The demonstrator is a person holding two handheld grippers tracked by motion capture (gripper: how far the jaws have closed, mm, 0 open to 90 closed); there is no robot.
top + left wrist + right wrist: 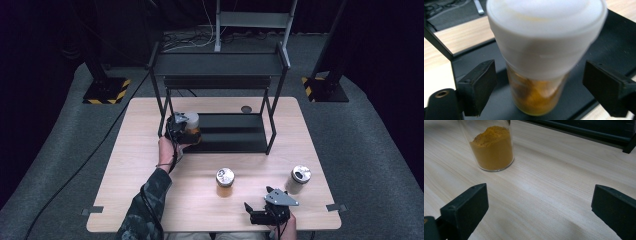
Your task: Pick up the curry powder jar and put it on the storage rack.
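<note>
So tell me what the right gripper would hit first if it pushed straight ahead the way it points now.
Probably nothing soon. The right gripper has open jaws with bare table ahead. The jar of yellow powder stands left of that line, so it would likely be missed, though depth is hard to judge. Farther on lies the black shelf frame.

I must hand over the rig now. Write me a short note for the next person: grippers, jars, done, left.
Left gripper: open, jaws clear of the white-lidded jar, which stands on the black rack's bottom shelf.
Right gripper: open, empty, resting near the table's front edge.
Done: one jar on the shelf.
Left: probably the orange-powder jar and the pale jar, both on the table.
</note>
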